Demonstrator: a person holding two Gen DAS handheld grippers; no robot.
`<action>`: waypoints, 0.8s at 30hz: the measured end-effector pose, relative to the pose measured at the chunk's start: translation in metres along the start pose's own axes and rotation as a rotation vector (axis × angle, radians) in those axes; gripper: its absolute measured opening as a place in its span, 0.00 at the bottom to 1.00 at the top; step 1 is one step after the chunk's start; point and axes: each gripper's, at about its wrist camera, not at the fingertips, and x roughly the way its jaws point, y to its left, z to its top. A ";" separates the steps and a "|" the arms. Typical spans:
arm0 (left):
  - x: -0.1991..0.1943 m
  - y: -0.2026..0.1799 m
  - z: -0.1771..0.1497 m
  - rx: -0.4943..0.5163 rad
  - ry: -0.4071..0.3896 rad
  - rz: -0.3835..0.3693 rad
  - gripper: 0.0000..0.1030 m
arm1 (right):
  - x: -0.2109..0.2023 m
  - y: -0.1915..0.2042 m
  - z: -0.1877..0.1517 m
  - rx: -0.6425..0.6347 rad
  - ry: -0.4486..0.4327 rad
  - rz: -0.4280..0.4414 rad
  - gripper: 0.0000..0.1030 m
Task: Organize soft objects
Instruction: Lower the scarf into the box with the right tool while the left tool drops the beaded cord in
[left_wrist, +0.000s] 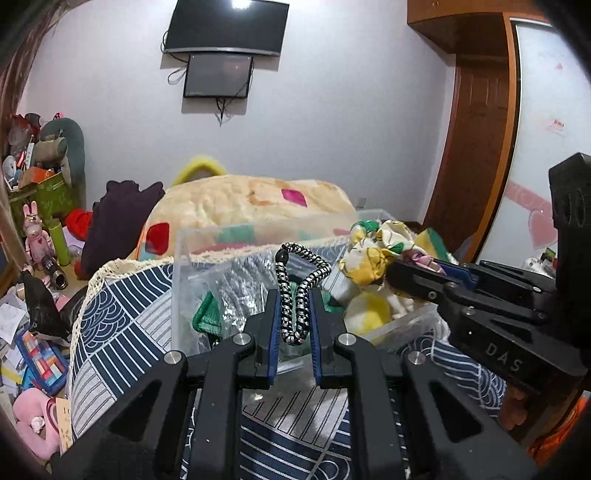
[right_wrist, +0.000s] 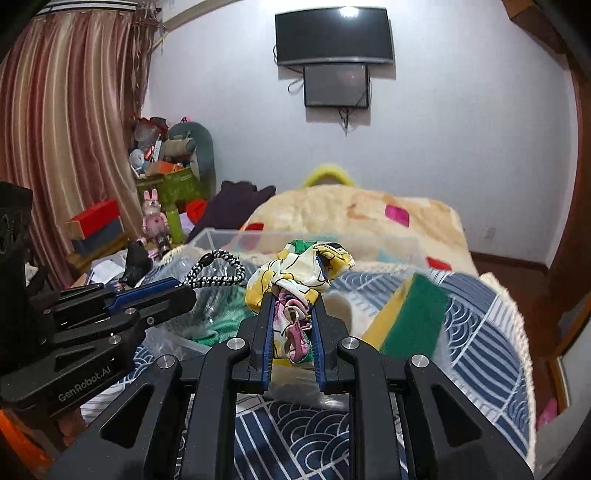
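Note:
My left gripper is shut on a black-and-white braided cord, held above a clear plastic bin on the patterned table. The cord also shows in the right wrist view, with the left gripper beside it. My right gripper is shut on a yellow floral fabric scrunchie, held over the bin. The scrunchie also shows in the left wrist view, in the right gripper. A green-and-yellow sponge lies right of it. The bin holds green cloth and a yellow soft item.
The table has a navy wave-pattern cloth with lace edge. A patterned cream blanket lies on the bed behind. Toys and boxes clutter the floor at left. Two screens hang on the wall.

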 end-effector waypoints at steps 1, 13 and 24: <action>0.002 0.000 -0.001 0.002 0.007 0.001 0.13 | 0.004 -0.001 -0.002 0.007 0.011 0.003 0.16; 0.002 -0.001 -0.012 0.024 0.024 0.004 0.36 | 0.004 -0.002 -0.009 0.014 0.041 -0.013 0.38; -0.033 -0.007 -0.004 0.047 -0.026 -0.019 0.41 | -0.027 -0.001 -0.001 -0.003 -0.040 0.006 0.47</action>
